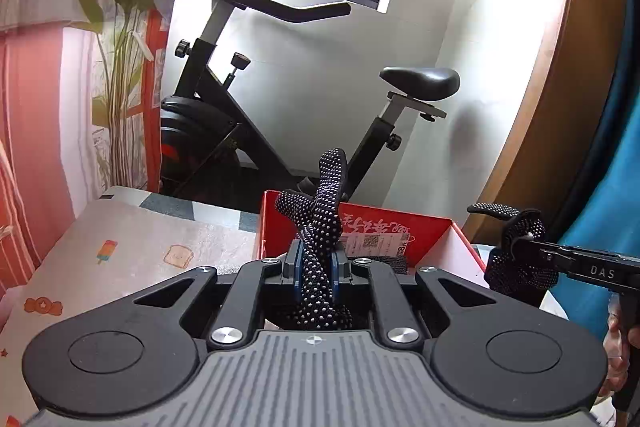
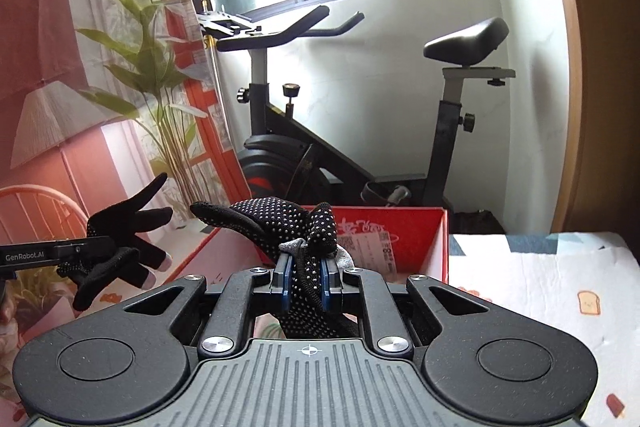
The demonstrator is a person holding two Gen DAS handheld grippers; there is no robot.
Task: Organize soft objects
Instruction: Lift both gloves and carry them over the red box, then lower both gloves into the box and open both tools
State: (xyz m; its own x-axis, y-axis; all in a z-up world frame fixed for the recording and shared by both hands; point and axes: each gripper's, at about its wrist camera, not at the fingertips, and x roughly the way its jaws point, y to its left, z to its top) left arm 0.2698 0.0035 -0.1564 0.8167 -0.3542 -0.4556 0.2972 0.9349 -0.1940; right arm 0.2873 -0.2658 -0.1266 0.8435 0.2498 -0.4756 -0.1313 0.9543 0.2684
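Note:
My left gripper (image 1: 316, 261) is shut on a black glove with white dots (image 1: 326, 203), whose fingers stick up above the blue pads. My right gripper (image 2: 306, 267) is shut on a second black dotted glove (image 2: 268, 215), which drapes forward over the jaws. Each gripper shows in the other's view. The right gripper (image 1: 518, 247) with its glove (image 1: 516, 275) is at the right edge. The left gripper (image 2: 110, 243) with its glove (image 2: 124, 221), fingers spread, is at the left. Both gloves hang in the air just in front of an open red box (image 1: 280, 227) (image 2: 420, 223).
The red box stands on a table under a cloth printed with toast and sweets (image 1: 120, 247) (image 2: 540, 287). Behind it is a black exercise bike (image 1: 224, 131) (image 2: 288, 147) below a window. A printed curtain (image 1: 60, 67) hangs at the left, a wooden frame (image 1: 532, 107) at the right.

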